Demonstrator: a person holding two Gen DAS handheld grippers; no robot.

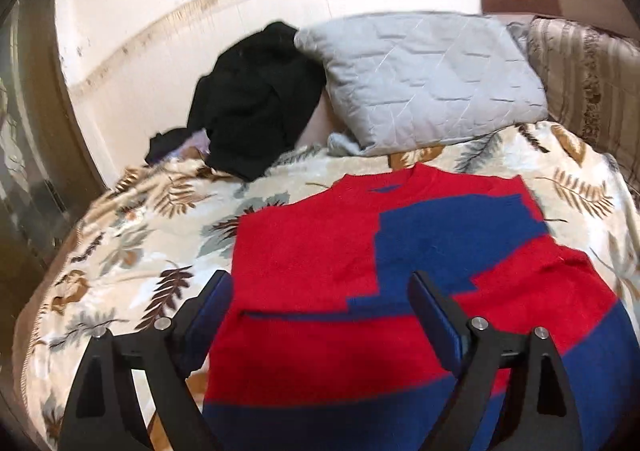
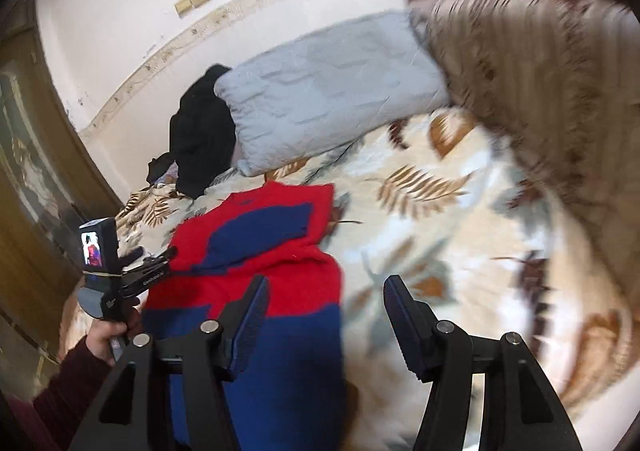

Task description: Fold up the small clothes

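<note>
Red-and-blue sweater [image 1: 360, 291] lies flat on bed w/ leaf-print blanket [image 1: 132, 243], neck toward grey pillow [image 1: 424, 79], black clothes [image 1: 252, 99] heaped beside it. Left claw [image 1: 320, 295] hangs above sweater, jaws spread wide, nothing gripped. Right claw [image 2: 324, 307] released too, over sweater's edge & blanket; left hand [image 2: 108, 335] grips its tool nearby.

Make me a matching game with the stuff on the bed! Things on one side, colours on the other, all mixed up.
Things:
1. sweater
2. pillow
3. crumpled clothes
4. bedspread

Colours:
A. black
B. cream with leaf prints
C. red and blue
D. pale grey

Pairs: 1-C, 2-D, 3-A, 4-B
</note>
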